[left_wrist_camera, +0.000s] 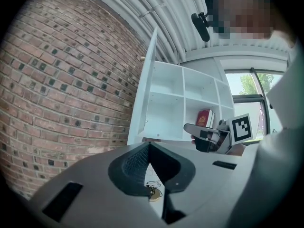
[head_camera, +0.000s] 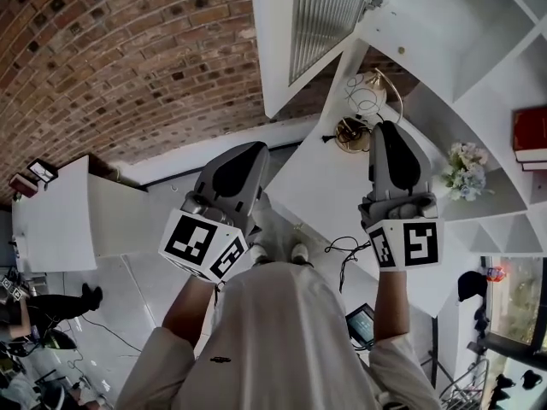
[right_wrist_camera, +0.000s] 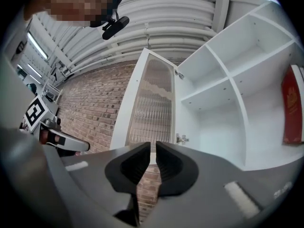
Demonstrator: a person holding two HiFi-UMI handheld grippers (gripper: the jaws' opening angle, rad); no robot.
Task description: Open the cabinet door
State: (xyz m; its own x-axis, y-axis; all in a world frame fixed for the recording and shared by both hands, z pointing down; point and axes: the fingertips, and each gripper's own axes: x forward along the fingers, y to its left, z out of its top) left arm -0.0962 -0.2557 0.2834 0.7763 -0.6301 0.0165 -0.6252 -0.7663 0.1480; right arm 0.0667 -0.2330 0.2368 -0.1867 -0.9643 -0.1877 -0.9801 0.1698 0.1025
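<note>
The cabinet door [head_camera: 320, 24] stands swung out from the left edge of the cabinet [head_camera: 444, 32], in front of the brick wall [head_camera: 128, 58]. A book [head_camera: 530, 135] stands in a right-hand compartment, with flowers [head_camera: 466, 171] in the neighbouring one. An ornament [head_camera: 352, 131] sits on the counter [head_camera: 316, 186] below the door.

Bright, even daylight; window [left_wrist_camera: 246, 85] slightly blown out. Heavy fisheye warp at edges, corners black, near parts soft.
</note>
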